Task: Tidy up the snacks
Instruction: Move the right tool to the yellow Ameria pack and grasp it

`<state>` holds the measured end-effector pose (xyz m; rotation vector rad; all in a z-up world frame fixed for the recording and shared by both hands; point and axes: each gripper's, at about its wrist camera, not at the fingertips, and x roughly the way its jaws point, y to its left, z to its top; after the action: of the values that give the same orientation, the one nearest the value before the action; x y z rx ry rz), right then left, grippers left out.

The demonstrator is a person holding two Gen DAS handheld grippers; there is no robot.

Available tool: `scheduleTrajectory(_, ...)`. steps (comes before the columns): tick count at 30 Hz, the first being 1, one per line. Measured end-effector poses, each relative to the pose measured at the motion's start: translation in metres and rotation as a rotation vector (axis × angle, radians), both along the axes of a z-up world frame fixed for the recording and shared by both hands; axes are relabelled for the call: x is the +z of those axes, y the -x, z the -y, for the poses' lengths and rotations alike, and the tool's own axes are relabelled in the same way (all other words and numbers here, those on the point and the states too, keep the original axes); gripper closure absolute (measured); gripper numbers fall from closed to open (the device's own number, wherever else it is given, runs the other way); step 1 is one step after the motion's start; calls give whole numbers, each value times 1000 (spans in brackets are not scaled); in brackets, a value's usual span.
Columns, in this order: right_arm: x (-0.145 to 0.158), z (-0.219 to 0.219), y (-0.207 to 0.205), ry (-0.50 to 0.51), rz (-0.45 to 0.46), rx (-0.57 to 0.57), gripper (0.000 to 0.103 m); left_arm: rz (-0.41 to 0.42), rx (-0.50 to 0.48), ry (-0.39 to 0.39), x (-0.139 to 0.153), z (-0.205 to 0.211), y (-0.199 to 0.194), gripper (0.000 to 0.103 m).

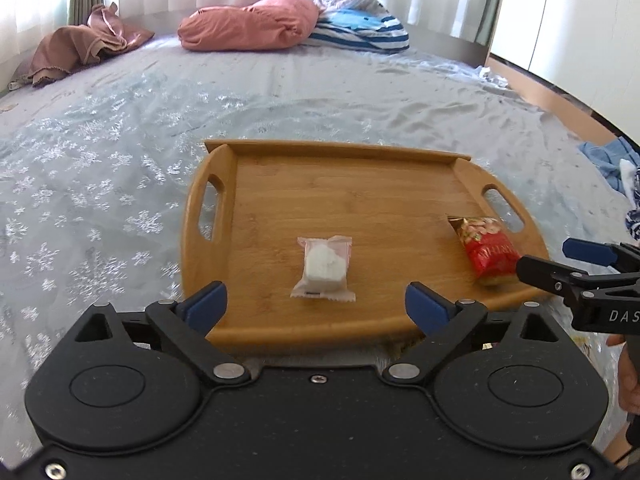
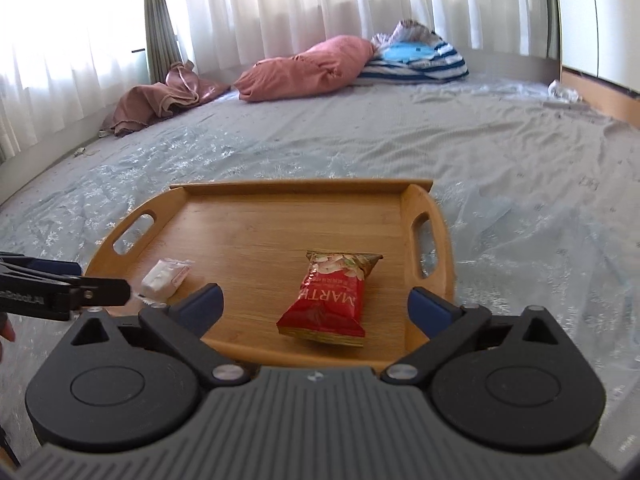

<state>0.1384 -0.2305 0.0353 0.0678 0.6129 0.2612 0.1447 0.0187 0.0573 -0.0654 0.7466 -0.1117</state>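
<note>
A wooden tray (image 1: 332,184) (image 2: 256,224) with two handle slots lies on the bed. On it rest a pink-wrapped white pastry (image 1: 323,267) (image 2: 165,277) and a red nut packet (image 1: 486,251) (image 2: 329,300). My left gripper (image 1: 316,306) stands open over the tray's near edge, the pastry lying just ahead of its blue pads, untouched. My right gripper (image 2: 315,306) (image 1: 560,264) is open too, with the red packet lying flat just ahead of its fingers, free of the pads.
The grey snowflake bedspread (image 1: 100,168) (image 2: 500,168) surrounds the tray. A pink pillow (image 1: 248,22) (image 2: 304,68), a striped blanket (image 1: 360,26) and a brown cloth (image 1: 80,46) lie at the far end by the curtains. Blue cloth (image 1: 608,160) lies at the right edge.
</note>
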Motion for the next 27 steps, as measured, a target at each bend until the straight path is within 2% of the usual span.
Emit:
scheduleTrajectory(8,3,9,44,36,59,15,0,54,-19,0,5,-10,51,5)
scheduleTrajectory(17,3,27,93,33,109,-21,0,60,-45,-11,-3,-15,92,4)
scheduleTrajectory(27,-14,44,123,23,91,-90,0,60,-68,-46,-20,-8,125,3)
